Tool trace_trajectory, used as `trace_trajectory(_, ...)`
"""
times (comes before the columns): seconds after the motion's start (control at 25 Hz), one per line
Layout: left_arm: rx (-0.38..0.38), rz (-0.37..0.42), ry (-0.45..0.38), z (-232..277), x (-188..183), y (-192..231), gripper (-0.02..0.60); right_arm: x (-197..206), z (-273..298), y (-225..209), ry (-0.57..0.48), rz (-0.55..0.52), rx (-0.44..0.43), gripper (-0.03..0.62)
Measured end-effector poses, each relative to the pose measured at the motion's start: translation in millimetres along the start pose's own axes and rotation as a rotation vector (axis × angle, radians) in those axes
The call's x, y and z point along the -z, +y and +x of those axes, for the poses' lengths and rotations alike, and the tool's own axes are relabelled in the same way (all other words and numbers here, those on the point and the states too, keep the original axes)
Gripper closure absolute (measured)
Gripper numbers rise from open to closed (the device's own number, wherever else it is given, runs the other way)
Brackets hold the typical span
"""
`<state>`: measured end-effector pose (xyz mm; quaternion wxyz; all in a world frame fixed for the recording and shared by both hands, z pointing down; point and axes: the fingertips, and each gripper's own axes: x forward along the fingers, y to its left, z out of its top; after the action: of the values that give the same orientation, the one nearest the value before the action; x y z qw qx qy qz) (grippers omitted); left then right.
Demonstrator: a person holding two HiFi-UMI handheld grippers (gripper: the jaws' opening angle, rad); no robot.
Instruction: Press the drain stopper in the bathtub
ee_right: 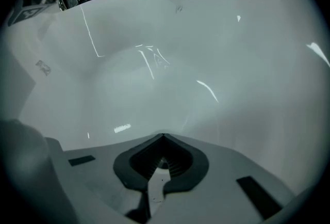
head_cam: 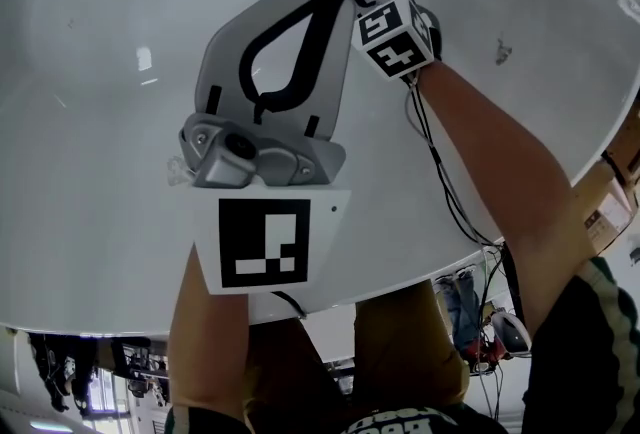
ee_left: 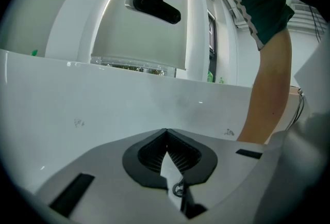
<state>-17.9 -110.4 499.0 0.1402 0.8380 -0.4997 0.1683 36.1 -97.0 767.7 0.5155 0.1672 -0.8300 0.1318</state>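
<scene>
Left gripper (ee_left: 166, 131) pressed together, nothing between its jaws | right gripper (ee_right: 163, 136) likewise pressed together, empty | drain stopper: I can't make it out in any view | bathtub (ee_right: 154, 63): its white wall fills both gripper views | forearm (ee_left: 268, 94) at the right edge of my left gripper view

Left claw (head_cam: 285, 62) beside right claw (head_cam: 397, 37), over white bathtub (head_cam: 90, 122).

White bathtub (head_cam: 80, 72); black-and-white square-patterned marker cube (head_cam: 395, 37).
</scene>
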Motion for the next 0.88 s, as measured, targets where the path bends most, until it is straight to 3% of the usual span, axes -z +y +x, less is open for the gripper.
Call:
trace_trajectory(0.6, -0.012, -0.01, 0.002, -7.3, 8.9, 18.3, 0.576, 27.8, 39.4, 1.9, 0.176, -0.163, -0.01, 0.583)
trace_trajectory(0.88, -0.04, -0.031, -0.004, -8.8, 9.9, 25.9, 0.576, 34.3, 45.2, 1.9, 0.246, -0.167, -0.021, 0.585)
